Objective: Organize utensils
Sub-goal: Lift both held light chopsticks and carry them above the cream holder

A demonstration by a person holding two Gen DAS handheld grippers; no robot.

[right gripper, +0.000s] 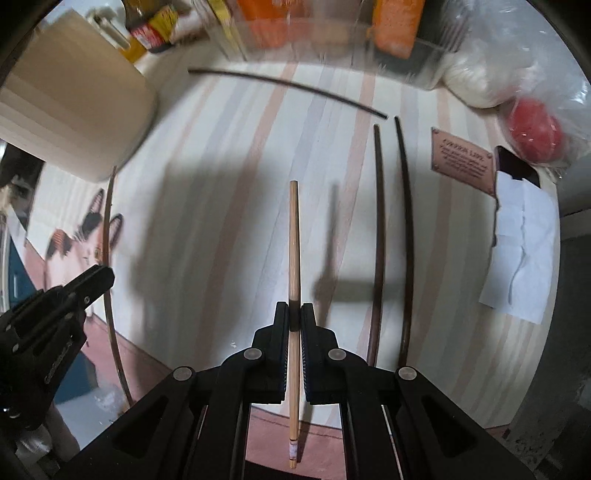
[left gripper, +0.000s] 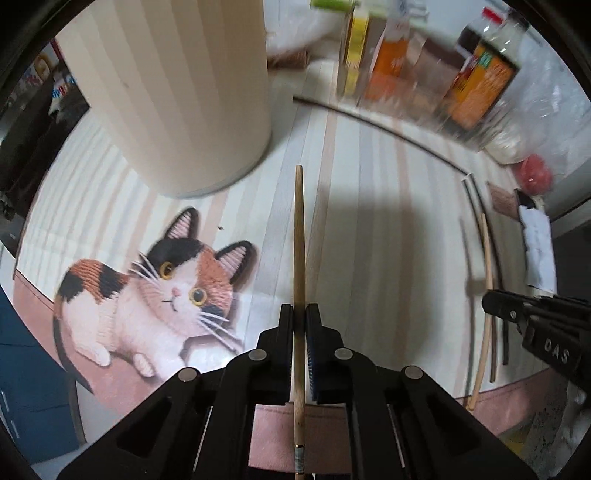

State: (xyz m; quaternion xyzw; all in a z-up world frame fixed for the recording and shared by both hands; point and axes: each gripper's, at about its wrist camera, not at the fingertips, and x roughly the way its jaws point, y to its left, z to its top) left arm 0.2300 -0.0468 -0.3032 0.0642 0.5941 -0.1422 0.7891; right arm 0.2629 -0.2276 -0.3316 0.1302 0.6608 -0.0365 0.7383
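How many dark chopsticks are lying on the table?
3 dark chopsticks: one crosswise near the bottles, two side by side beside the right gripper. Others may be hidden.

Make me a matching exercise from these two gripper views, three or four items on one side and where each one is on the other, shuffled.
Things:
1. light wooden chopstick
2. tall cream cylindrical holder
3. pair of dark brown chopsticks
4. red round object

Places:
A. inside a clear plastic bag at the table's edge
B. clamped in the left gripper
C. lying side by side on the striped mat
D. standing beside the cat picture

Pairs: 1-B, 2-D, 3-C, 4-A
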